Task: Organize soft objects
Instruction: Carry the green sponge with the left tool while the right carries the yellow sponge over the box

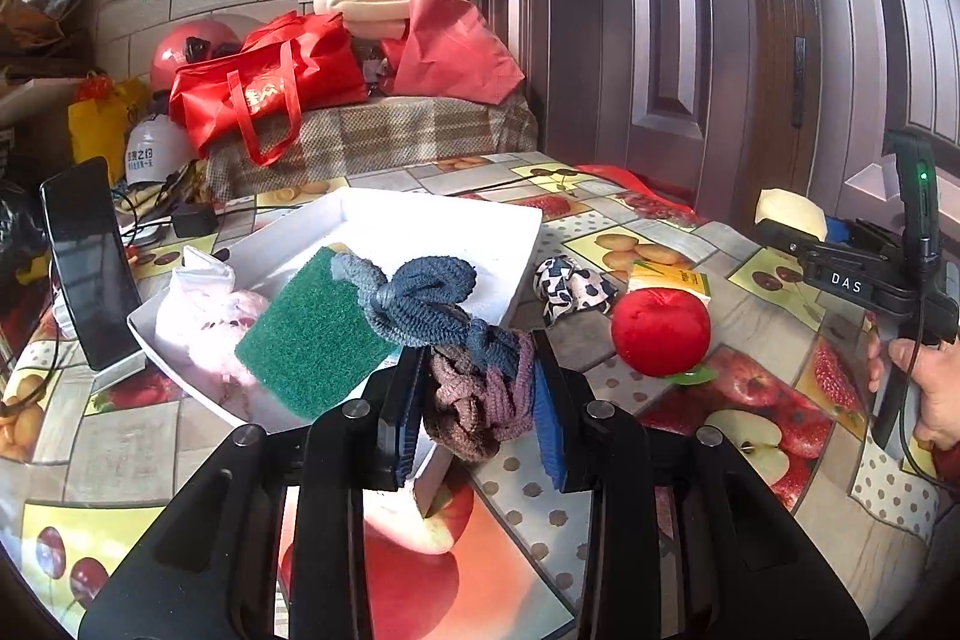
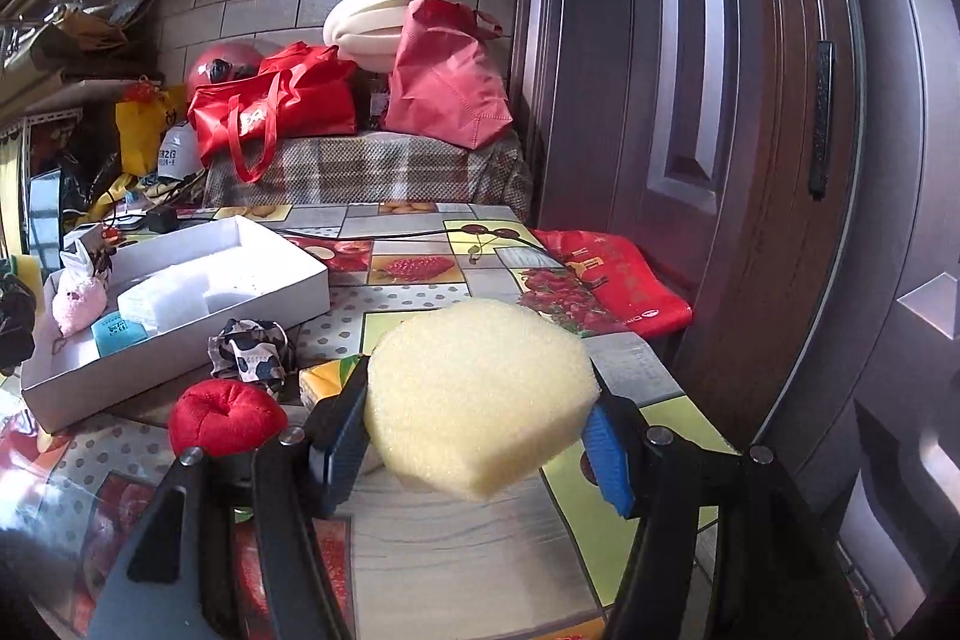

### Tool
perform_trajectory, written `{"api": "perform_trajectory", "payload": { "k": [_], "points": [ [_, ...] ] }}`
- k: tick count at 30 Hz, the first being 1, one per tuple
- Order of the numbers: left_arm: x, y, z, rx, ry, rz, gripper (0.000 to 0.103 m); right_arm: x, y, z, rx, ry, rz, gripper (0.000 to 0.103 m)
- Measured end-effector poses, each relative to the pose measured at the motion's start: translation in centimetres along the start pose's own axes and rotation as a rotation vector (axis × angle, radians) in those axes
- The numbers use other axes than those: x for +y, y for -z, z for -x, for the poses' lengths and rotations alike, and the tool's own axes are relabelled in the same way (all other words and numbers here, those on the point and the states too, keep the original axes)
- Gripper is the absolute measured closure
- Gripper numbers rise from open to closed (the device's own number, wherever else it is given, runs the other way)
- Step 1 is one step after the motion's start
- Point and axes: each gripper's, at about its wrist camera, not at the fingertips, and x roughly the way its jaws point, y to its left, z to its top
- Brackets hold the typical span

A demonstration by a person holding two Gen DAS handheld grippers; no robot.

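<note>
Above the white box (image 1: 528, 226): left gripper (image 1: 480, 400) pinching knotted hair ties (image 1: 474, 394). Right gripper (image 2: 474, 436) squeezing yellow sponge (image 2: 480, 388). Red plush apple (image 2: 225, 415), apparently, on table (image 2: 420, 550).

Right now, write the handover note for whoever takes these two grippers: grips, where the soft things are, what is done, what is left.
Left gripper: shut on a bundle of knitted hair ties, held up near the white tray's near edge.
Right gripper: shut on the yellow sponge, lifted clear of the table.
Done: the green scouring pad and pink plush toy lie in the tray.
Left: both held items, plus the red plush apple and cow-print scrunchie on the table beside the tray.
</note>
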Motion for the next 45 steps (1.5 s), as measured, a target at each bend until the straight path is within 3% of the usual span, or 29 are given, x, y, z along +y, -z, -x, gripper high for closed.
{"api": "perform_trajectory", "payload": {
  "k": [6,11,18,28,45],
  "points": [
    [-0.5,0.0,0.5,-0.075,-0.08,-0.113,0.071,1.7,-0.1,0.2,0.001,-0.05,-0.009,0.039],
    [2.3,-0.3,-0.1,-0.062,-0.106,-0.033,0.071,4.0,-0.2,0.4,0.002,-0.091,0.017,0.039],
    [4.5,-0.4,-0.3,-0.069,-0.158,0.006,0.071,7.3,-0.3,0.2,0.008,-0.165,0.04,0.039],
    [4.6,-0.6,-0.7,-0.074,-0.199,-0.007,0.071,12.9,-0.8,0.0,0.005,-0.264,0.083,0.04],
    [7.1,-1.4,-2.7,-0.079,-0.288,0.05,0.071,16.0,-1.8,-2.7,0.041,-0.29,0.056,0.04]
  ]
}}
